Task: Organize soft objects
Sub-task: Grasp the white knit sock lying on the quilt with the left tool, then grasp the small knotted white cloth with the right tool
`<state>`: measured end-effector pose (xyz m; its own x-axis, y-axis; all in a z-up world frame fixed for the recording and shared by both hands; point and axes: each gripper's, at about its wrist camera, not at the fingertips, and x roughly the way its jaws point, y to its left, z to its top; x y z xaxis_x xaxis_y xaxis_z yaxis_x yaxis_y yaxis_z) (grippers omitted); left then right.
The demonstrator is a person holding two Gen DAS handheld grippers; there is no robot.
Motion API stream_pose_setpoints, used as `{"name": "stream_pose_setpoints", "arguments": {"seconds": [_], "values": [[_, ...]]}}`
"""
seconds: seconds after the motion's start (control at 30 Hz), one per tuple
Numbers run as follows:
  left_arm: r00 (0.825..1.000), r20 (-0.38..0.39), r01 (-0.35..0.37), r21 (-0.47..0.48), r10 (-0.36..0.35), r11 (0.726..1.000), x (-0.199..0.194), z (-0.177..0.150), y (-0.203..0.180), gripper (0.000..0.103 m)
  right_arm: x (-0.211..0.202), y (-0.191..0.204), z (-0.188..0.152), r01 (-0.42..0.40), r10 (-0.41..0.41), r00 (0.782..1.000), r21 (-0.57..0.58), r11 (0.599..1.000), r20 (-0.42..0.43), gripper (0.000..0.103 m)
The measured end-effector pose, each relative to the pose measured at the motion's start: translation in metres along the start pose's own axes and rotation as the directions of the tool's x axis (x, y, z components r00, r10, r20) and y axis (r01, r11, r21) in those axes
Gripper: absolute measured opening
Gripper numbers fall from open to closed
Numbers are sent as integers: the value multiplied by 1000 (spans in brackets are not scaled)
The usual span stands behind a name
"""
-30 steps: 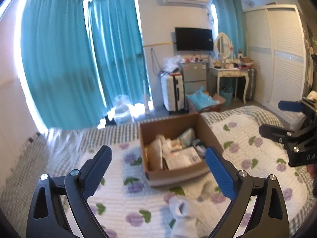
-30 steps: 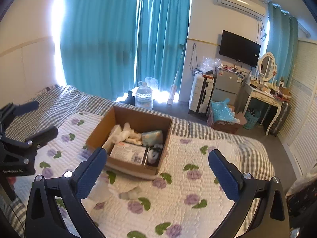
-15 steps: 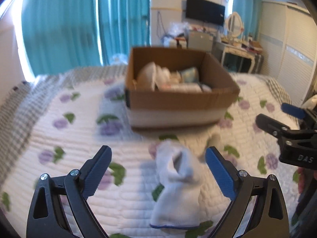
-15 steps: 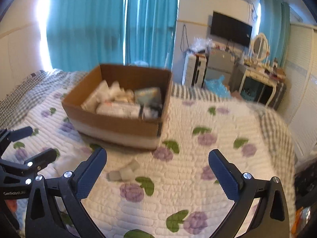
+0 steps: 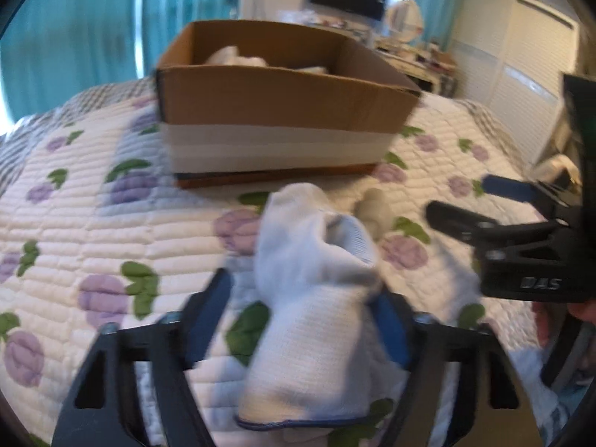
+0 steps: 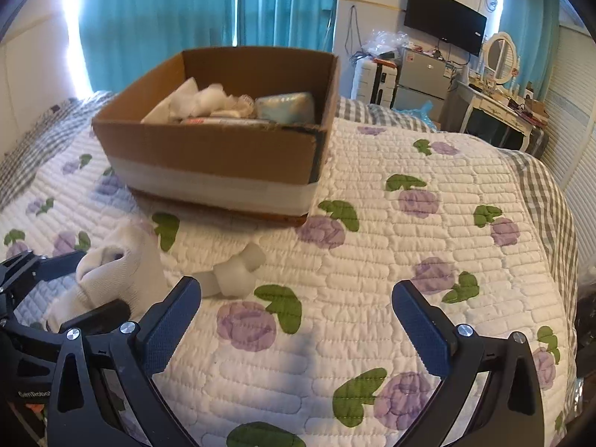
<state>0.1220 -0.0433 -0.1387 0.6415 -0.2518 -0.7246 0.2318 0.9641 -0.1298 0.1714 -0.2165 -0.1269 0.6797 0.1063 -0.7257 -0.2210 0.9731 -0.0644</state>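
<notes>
On the quilted bedspread (image 6: 428,171) — white, printed with purple flowers and green leaves — lie two loose soft things, and behind them stands one cardboard box (image 6: 208,156).

Furthest left in the right wrist view is the left gripper (image 6: 65,290), its black frame low against the quilt. One white sock (image 6: 123,272), cuff gaping upward, lies between its fingers. In the left wrist view that same white sock (image 5: 316,305) fills the gap between the two blue pads (image 5: 208,320); the jaws have just been closing around it. The right-hand pad touches the fabric, while the left-hand pad stands clear of it, so the sock is bracketed rather than pinched. The picture is motion-blurred, so finer contact cannot be told.

Next to the right, just beside the sock, sits one small pale grey roll of fabric (image 6: 234,272), apart from both grippers and in front of the box's near wall.

The box holds several white crumpled pieces, one flat packet and one pale blue pouch (image 6: 287,106); an exact count of the white pieces cannot be made.

The right gripper (image 6: 296,320) hangs over bare quilt with its jaws spread wide and nothing between them.
</notes>
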Motion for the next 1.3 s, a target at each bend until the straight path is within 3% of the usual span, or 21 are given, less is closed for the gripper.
{"name": "stream_pose_setpoints", "arguments": {"seconds": [0.03,0.13,0.47,0.67,0.73,0.9,0.97,1.0,1.13,1.3], "values": [[1000,-1,16,18,-16,1000,1,-1,-3,46,2,2,-1,0,0,1000,-7,1000,-7,103],[1000,12,7,63,-7,998,-2,-2,-12,35,5,6,-4,3,-4,1000,-23,1000,-18,103],[995,61,-78,-14,79,997,-29,13,22,34,11,23,0,-55,54,997,-33,998,-47,103],[987,94,-122,-87,130,989,-35,23,55,34,40,47,17,-73,64,989,-64,995,-133,101],[985,90,-141,-100,150,985,-34,22,61,34,55,50,19,-83,76,986,-44,996,-150,83],[985,72,-151,-108,159,983,-30,17,66,34,81,52,9,-90,84,978,-21,996,-191,67],[985,69,-150,-105,158,983,-29,17,64,34,76,51,10,-103,99,979,-16,995,-176,49],[985,68,-150,-103,158,983,-28,17,63,34,73,52,10,-96,90,982,-27,995,-166,44],[986,71,-143,-100,150,985,-32,16,60,34,60,49,3,-105,99,984,-37,994,-149,34],[987,74,-136,-93,144,986,-43,15,53,34,33,45,-3,-123,117,986,-44,992,-117,33]]}}
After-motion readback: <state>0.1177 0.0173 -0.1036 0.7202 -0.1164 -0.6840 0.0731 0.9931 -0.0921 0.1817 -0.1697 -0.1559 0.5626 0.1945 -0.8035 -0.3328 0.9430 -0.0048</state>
